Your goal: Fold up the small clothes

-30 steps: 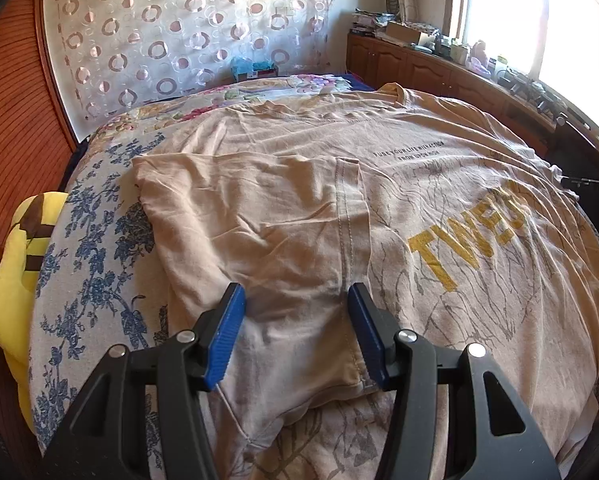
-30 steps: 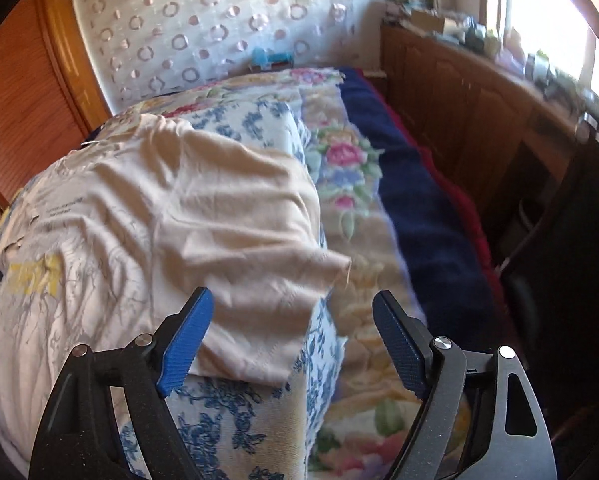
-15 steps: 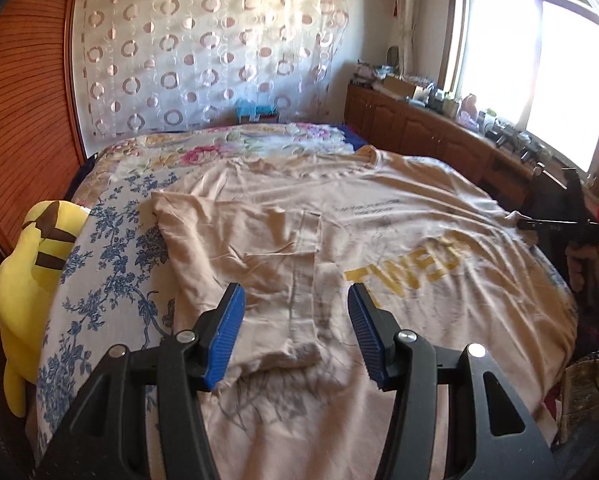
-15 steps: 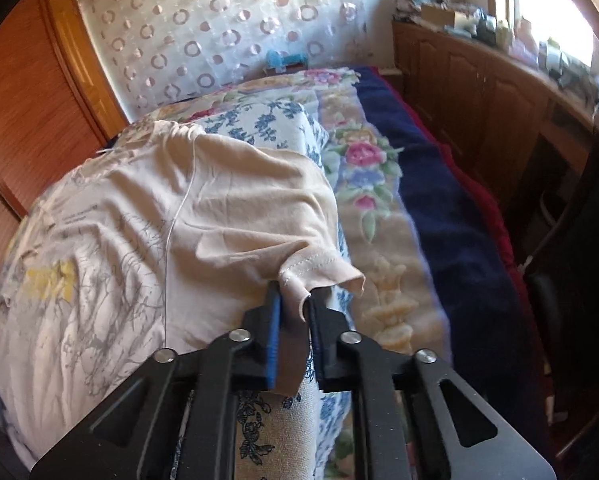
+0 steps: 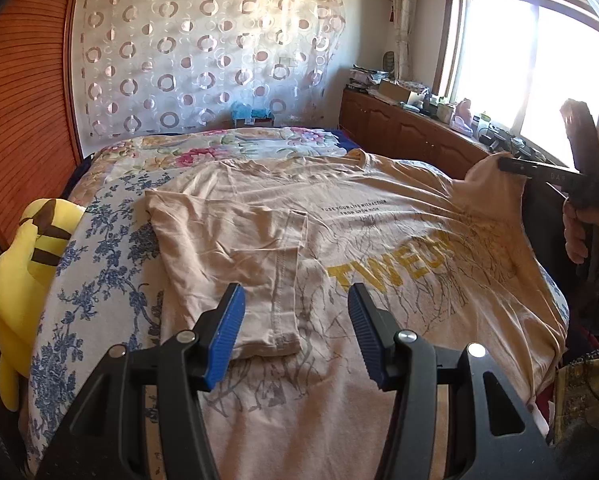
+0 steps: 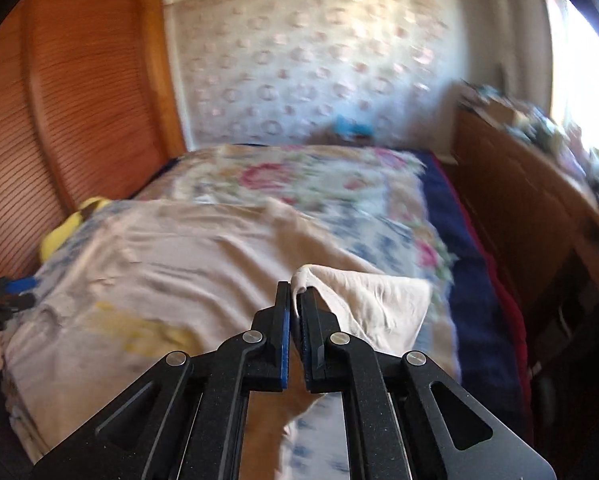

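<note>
A beige T-shirt lies spread on the bed, its left sleeve folded in over the chest; it reads "TWEDN" in yellow capitals, with small black lines above starting "USE YOUR LIFE WITH ACTION". The left gripper hangs released over the folded sleeve. At three o'clock, the right gripper is clenched on the other sleeve, lifting it off the bed.

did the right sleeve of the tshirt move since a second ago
Yes. The right gripper has just closed on the right sleeve and lifted it off the bedspread, up and inward over the T-shirt.
</note>
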